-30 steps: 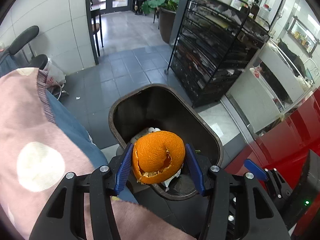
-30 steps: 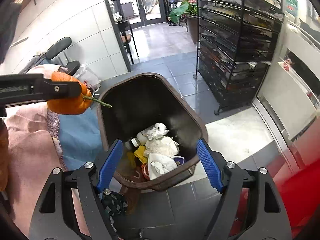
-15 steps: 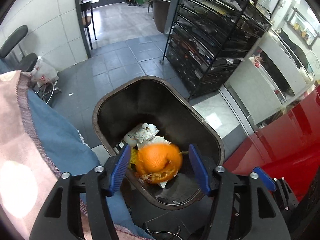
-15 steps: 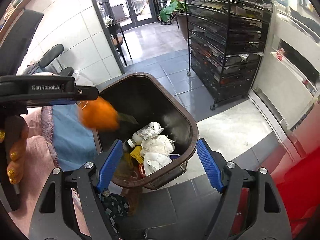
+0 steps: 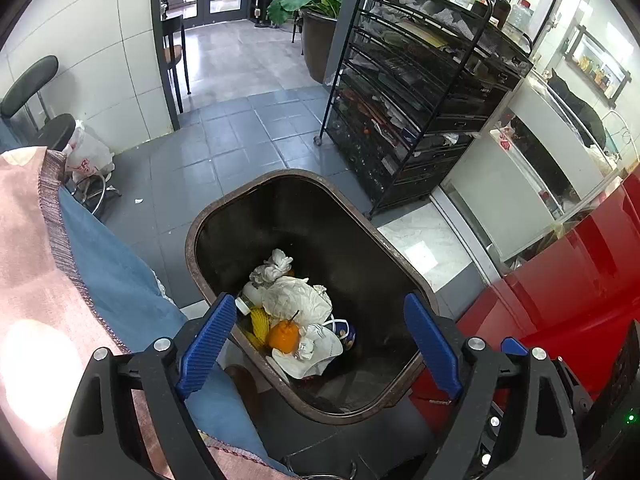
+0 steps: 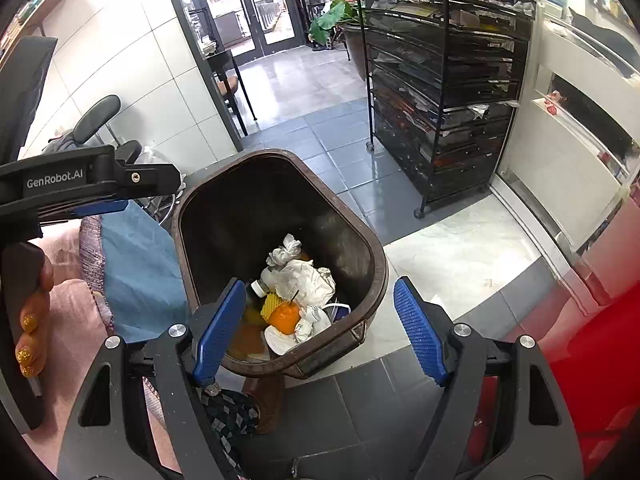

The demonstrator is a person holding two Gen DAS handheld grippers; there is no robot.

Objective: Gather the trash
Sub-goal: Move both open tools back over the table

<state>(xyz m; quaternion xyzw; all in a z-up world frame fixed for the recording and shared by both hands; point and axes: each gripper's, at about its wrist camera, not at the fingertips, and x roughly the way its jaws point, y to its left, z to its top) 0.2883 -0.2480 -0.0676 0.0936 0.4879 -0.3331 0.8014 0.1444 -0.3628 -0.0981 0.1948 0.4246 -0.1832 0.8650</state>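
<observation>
Since dropped, orange peel (image 5: pixel 283 335) binned, left tool (image 5: pixel 320 348) empty

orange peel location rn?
In both wrist views the orange peel lies inside the brown trash bin, on the crumpled white paper beside a yellow scrap, below the open left gripper.

The bin's (image 5: pixel 208 220) near rim sits behind the left hand-held gripper's (image 5: pixel 318 344) blue fingers. Most trash under the crumpled paper (image 5: pixel 296 300) is buried. The labels on the white bottle (image 6: pixel 267 278) beside the orange peel (image 6: pixel 284 316) are too small to read.
</observation>
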